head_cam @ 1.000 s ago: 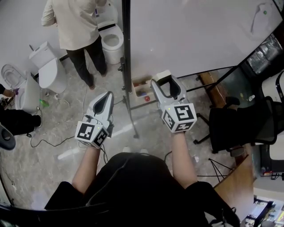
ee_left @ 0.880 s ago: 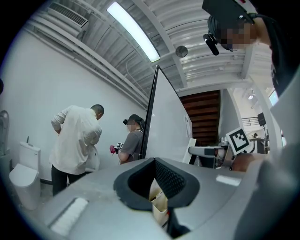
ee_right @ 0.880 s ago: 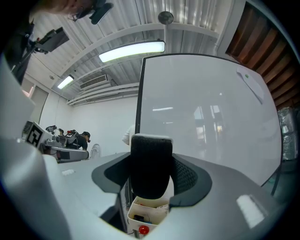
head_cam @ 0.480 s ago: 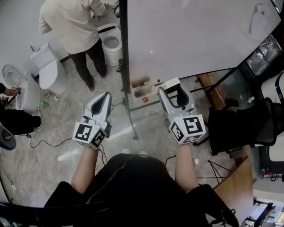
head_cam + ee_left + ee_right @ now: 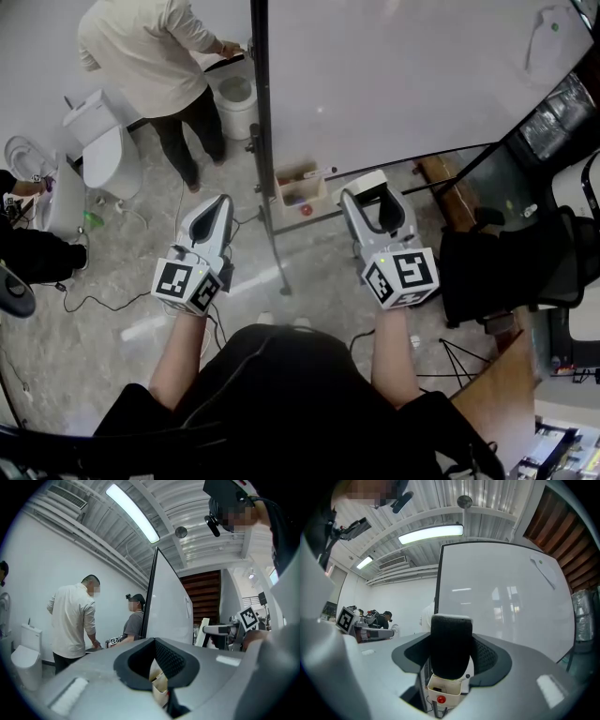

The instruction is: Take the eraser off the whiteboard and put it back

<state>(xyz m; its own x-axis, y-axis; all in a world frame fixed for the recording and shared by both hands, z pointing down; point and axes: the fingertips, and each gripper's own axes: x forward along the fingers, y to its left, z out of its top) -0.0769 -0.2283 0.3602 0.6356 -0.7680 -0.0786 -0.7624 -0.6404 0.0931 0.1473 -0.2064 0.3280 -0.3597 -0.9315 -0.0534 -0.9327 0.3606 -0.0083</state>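
Note:
The eraser (image 5: 451, 648), black felt with a white back, stands upright between the jaws of my right gripper (image 5: 452, 667), which is shut on it. In the head view that gripper (image 5: 367, 189) holds the eraser (image 5: 363, 181) level, just in front of the lower edge of the big whiteboard (image 5: 403, 75). The board (image 5: 501, 602) fills the right gripper view ahead. My left gripper (image 5: 221, 202) hovers to the left of the board's stand, its jaws together and holding nothing. The left gripper view sees the board (image 5: 166, 606) edge-on.
A small open box (image 5: 302, 187) with a red object hangs under the board beside the black stand post (image 5: 267, 150). A person in a pale shirt (image 5: 150, 47) and white toilets (image 5: 98, 141) stand at the far left. A black chair (image 5: 506, 267) is at the right. Cables cross the floor.
My right gripper has shifted to the right with the eraser still in its jaws. The left gripper has stayed put. The person at the back has leaned rightward.

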